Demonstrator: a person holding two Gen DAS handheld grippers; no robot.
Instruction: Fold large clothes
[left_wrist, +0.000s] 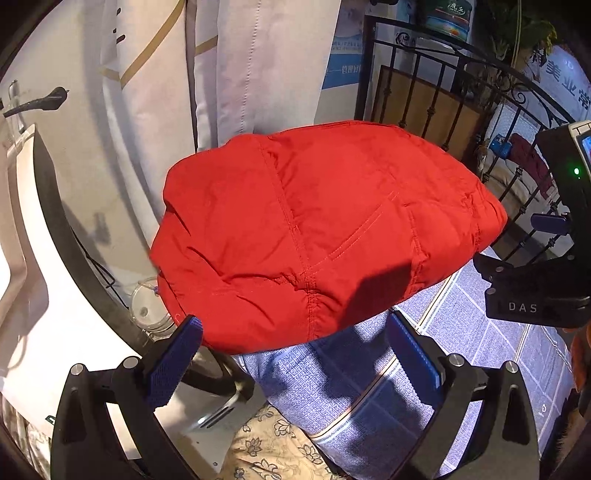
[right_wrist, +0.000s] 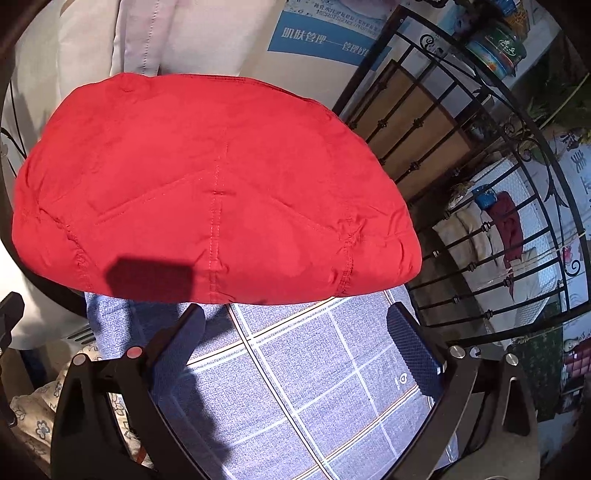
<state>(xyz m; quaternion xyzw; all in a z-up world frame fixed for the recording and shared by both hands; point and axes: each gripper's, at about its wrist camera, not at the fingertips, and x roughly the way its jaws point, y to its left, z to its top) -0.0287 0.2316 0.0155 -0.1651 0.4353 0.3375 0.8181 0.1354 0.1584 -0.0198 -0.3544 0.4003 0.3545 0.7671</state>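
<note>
Left wrist view: a red padded jacket, folded into a thick rounded bundle, fills the centre of the frame. It lies on a blue-grey checked cover, and its left part overhangs the cover's edge. Stitched seams and a slanted line of stitching cross its top face; the fabric is lightly wrinkled, and a dark shadow falls on its lower edge. The left gripper sits at the bottom of the frame, jaws spread wide, holding nothing, its tips just short of the jacket. A black railing stands at upper right.

Right wrist view: the same jacket occupies the upper left and centre, puffy, with one vertical seam down the middle and two diagonal stitch lines. The right gripper is at the bottom, jaws wide apart and empty, over the checked cover just below the jacket's near edge.
</note>
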